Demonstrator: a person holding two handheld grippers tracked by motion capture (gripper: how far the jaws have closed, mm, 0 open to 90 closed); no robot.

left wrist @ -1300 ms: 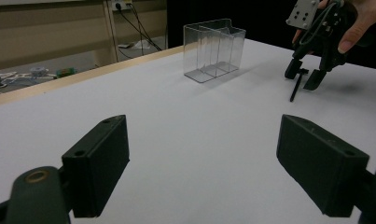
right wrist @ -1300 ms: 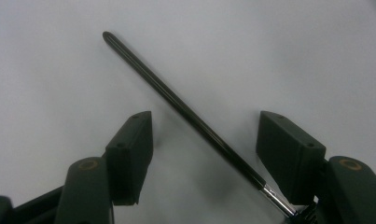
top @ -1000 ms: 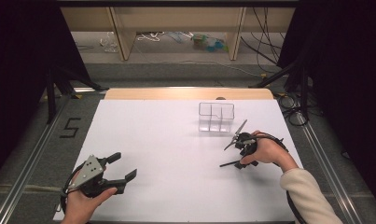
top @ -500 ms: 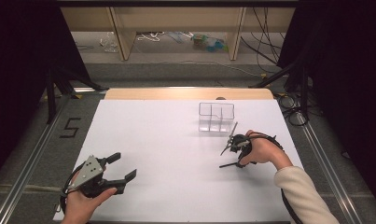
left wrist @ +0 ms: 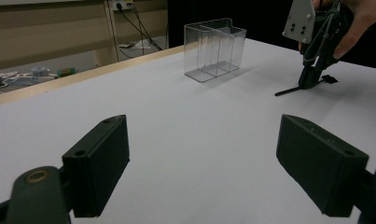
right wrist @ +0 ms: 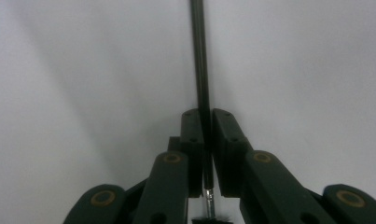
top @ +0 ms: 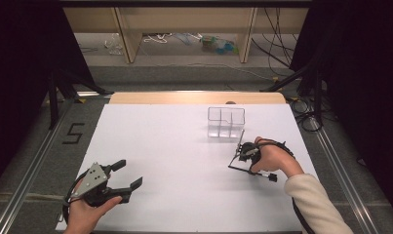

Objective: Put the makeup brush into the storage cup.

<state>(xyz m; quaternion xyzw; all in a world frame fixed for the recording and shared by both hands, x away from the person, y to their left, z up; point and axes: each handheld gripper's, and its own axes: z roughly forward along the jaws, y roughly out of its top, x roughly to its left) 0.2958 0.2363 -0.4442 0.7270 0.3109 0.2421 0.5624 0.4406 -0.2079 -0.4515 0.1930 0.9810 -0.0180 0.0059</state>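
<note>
A thin black stick (right wrist: 200, 56) lies flat on the white table (top: 174, 146); its free end (left wrist: 288, 90) points away from the right gripper. My right gripper (right wrist: 206, 116) points down at the table (left wrist: 309, 83). Its jaws have just been closing and now pinch the stick (top: 237, 168) between the pads. A hand holds this gripper (top: 244, 165) in front of a clear plastic box with compartments (top: 225, 122). My left gripper (top: 129, 174) rests at the near left, jaws wide apart (left wrist: 209, 163) with nothing between them. The clear box (left wrist: 216, 49) stands far ahead of it.
A wooden strip (top: 194, 97) borders the table's far edge. Behind it, shelf legs and loose cables (top: 277, 44) sit on the floor. Metal rails (top: 33, 165) run along both sides. A black cable (top: 282, 148) loops around the right hand.
The right gripper's jaws have come together on the thin stick. The right hand shifted slightly to the left. The left gripper has not moved.
</note>
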